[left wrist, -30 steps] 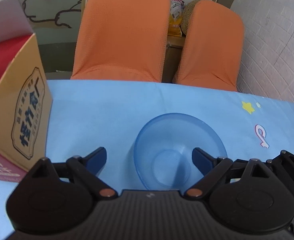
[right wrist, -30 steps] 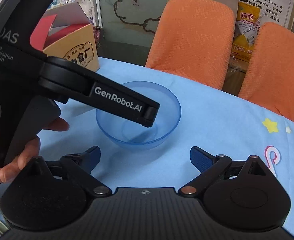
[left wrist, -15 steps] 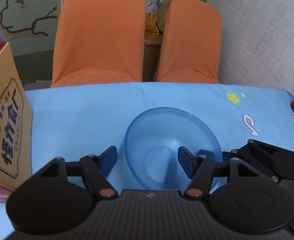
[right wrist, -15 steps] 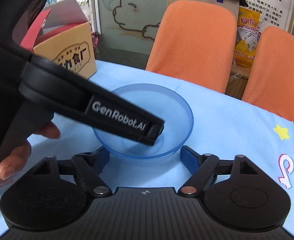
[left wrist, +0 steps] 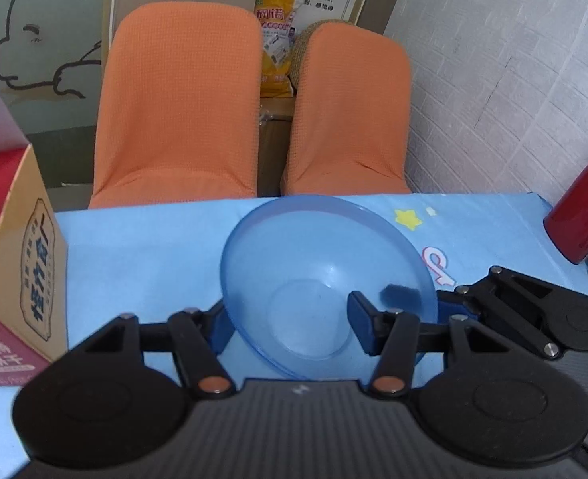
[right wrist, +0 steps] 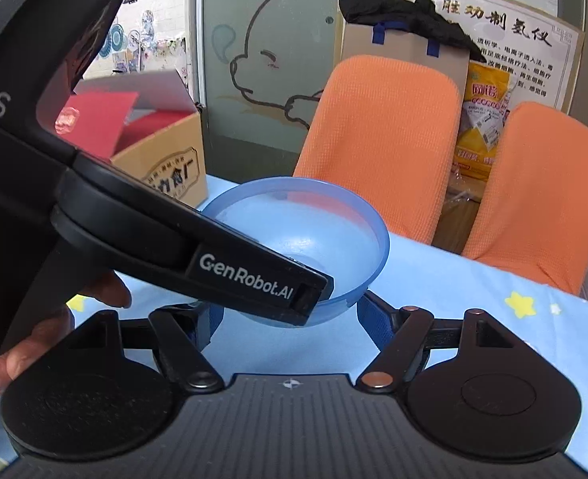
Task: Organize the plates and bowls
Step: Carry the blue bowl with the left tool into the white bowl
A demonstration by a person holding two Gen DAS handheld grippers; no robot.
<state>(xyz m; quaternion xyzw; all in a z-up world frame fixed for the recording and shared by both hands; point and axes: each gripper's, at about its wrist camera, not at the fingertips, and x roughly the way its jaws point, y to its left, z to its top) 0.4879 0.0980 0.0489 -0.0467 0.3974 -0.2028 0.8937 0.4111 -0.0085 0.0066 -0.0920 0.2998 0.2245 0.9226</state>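
Note:
A translucent blue bowl point(left wrist: 325, 275) is tilted and raised off the blue tablecloth point(left wrist: 142, 255). My left gripper point(left wrist: 290, 329) is shut on the bowl: one finger sits inside it, the other outside its left wall. In the right wrist view the bowl point(right wrist: 305, 235) hangs above the cloth, with the left gripper's body across it. My right gripper point(right wrist: 290, 319) is open, its fingers just below and on either side of the bowl, touching nothing that I can see.
A cardboard box point(left wrist: 22, 279) with red flaps stands at the left on the table. A red container point(left wrist: 585, 207) stands at the right edge. Two orange chairs point(left wrist: 182, 111) face the far side of the table. A white brick wall is at the right.
My left gripper has closed on the bowl's wall and lifted and tilted it off the cloth. My right gripper has moved in closer under the bowl and stayed open.

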